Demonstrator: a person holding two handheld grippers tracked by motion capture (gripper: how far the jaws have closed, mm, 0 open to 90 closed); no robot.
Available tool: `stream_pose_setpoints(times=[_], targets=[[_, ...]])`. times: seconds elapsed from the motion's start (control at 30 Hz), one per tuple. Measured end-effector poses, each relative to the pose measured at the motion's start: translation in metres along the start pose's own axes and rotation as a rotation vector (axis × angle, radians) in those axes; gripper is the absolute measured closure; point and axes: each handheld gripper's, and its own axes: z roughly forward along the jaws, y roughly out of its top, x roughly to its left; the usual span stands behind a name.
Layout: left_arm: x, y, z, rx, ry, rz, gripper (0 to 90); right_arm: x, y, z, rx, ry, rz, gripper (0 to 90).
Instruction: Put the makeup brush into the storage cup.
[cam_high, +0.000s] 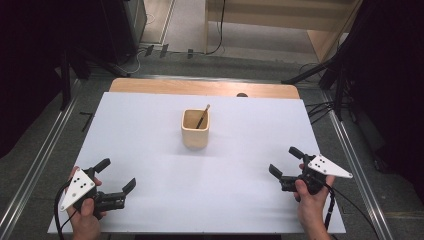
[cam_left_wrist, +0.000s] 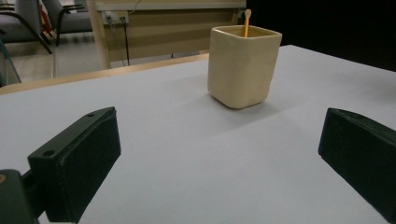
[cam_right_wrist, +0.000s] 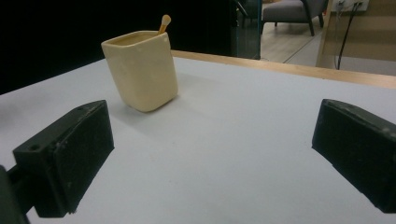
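A cream square cup (cam_high: 195, 128) stands upright near the middle of the white table (cam_high: 150, 130), with a thin wooden stick (cam_high: 203, 116) leaning inside it. The cup (cam_left_wrist: 243, 65) and its stick (cam_left_wrist: 246, 21) lie ahead of the left gripper's jaws; the same cup (cam_right_wrist: 141, 70) and stick (cam_right_wrist: 164, 22) sit ahead and left in the right gripper view. My left gripper (cam_high: 119, 175) rests open at the front left corner, held by a hand. At the front right, my right gripper (cam_high: 286, 162) is open too. Nothing sits between either pair of jaws.
A wooden strip (cam_high: 200, 87) runs along the table's far edge. Metal rails (cam_high: 350, 150) flank both sides of the table. Beyond it are a wooden cabinet (cam_high: 300, 20) and cables on the floor.
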Motion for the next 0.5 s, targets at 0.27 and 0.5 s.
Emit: stream_pose_setpoints(times=[0.27, 0.5], targets=[[-0.001, 0.001, 0.000, -0.001, -0.002, 0.003, 0.0, -0.001, -0.006, -0.017, 0.001, -0.022, 0.020, 0.0], [0.001, 0.001, 0.000, -0.003, 0.002, 0.001, 0.0, -0.004, -0.009, -0.036, -0.022, -0.048, 0.036, 0.0]])
